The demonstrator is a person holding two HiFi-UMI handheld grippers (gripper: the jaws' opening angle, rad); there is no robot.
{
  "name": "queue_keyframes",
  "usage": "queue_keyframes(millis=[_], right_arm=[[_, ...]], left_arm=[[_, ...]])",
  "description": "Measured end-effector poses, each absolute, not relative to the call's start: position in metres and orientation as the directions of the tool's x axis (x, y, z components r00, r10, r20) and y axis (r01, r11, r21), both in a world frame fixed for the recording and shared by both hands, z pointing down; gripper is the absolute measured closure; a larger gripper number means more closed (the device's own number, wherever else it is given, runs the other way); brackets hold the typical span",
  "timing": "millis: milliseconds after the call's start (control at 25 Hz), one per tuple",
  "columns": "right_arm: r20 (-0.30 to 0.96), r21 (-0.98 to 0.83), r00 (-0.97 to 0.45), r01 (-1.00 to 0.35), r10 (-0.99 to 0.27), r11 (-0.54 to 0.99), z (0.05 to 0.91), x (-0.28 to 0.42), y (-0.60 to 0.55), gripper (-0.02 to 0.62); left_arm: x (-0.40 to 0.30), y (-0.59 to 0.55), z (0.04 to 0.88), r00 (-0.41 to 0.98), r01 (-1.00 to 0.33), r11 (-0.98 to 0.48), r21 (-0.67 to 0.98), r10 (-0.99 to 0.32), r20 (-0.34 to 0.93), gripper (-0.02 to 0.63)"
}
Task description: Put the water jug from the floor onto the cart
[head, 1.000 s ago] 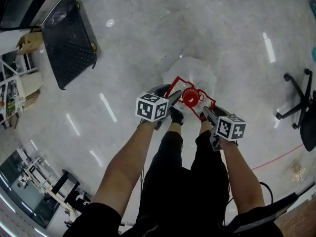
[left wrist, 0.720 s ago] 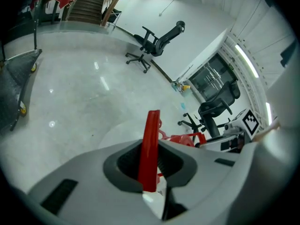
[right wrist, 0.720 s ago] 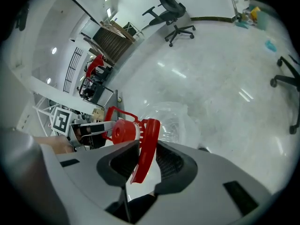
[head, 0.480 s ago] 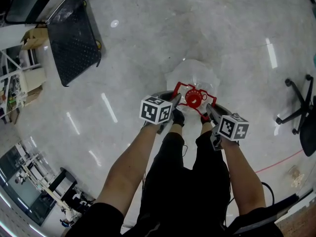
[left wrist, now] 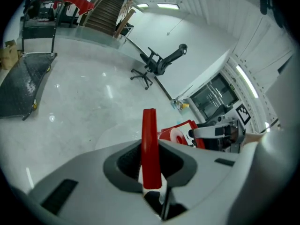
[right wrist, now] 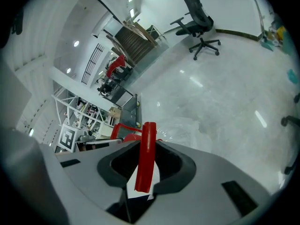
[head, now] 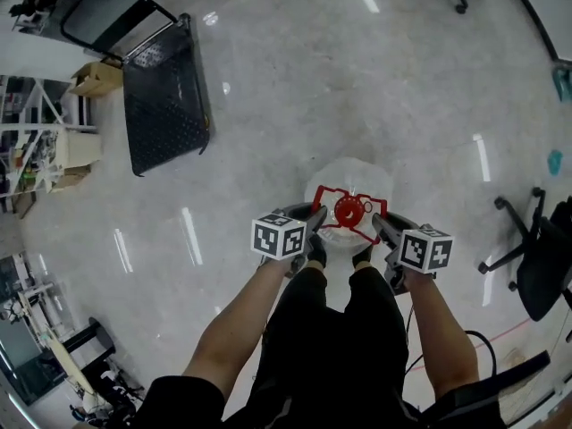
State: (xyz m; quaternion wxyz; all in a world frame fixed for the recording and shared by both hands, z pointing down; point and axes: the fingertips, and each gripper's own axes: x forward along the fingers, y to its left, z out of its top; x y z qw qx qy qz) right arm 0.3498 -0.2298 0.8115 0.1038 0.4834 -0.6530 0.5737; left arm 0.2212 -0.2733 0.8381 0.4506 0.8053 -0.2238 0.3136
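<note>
The jug (head: 350, 179), clear with a red cap (head: 347, 210) and a red handle (head: 325, 192) framing its top, is between the two tools, just in front of the person's shoes. It is well apart from the cart (head: 165, 105), the black flat platform with a push bar at the upper left of the head view. From above I cannot tell if the bottom of the jug touches the floor (head: 268, 150) or not.

The left tool (head: 316, 220) is clenched on the left side of the handle. In the left gripper view the red bar stands upright between the jaws, and they press on it from both sides. The right tool (head: 379, 225) grasps the right side of the handle in the same manner, the bar a little tilted between its jaws. The jaws of both tools have just been closing, each with the handle between them.

Each tool carries a cube (head: 279, 237) with black and white square markers; these are patterns, not letters. The cap has some raised print, but it is too small to read.

A cardboard box (head: 96, 79) lies beside the cart, next to white shelves (head: 36, 141). A black chair (head: 536, 257) stands at the right edge of the head view.
</note>
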Motion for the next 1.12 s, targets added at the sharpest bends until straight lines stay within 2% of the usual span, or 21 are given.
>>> queue_keyframes(millis=[280,600,840,1120], right_arm=[[0.622,-0.658,-0.564,-0.753,-0.544,0.029,0.658,0.338,-0.260,0.499],[0.506,-0.636,-0.626,-0.735,-0.593,0.234,0.539,0.322,-0.325,0.500],[0.447,-0.606,-0.686,-0.704,-0.574,0.370,0.489,0.297,-0.363,0.499],[0.428,-0.556,-0.756,-0.652,-0.495,0.515,0.473,0.255,-0.405,0.499]], left_arm=[[0.206,-0.290,0.680,0.739,-0.650,-0.489,0.582,-0.224,0.636,0.543],[0.185,-0.336,0.558,0.717,-0.696,-0.502,0.514,-0.435,0.545,0.543],[0.162,-0.362,0.507,0.676,-0.737,-0.491,0.465,-0.540,0.501,0.543],[0.126,-0.389,0.493,0.610,-0.788,-0.426,0.444,-0.632,0.477,0.543]])
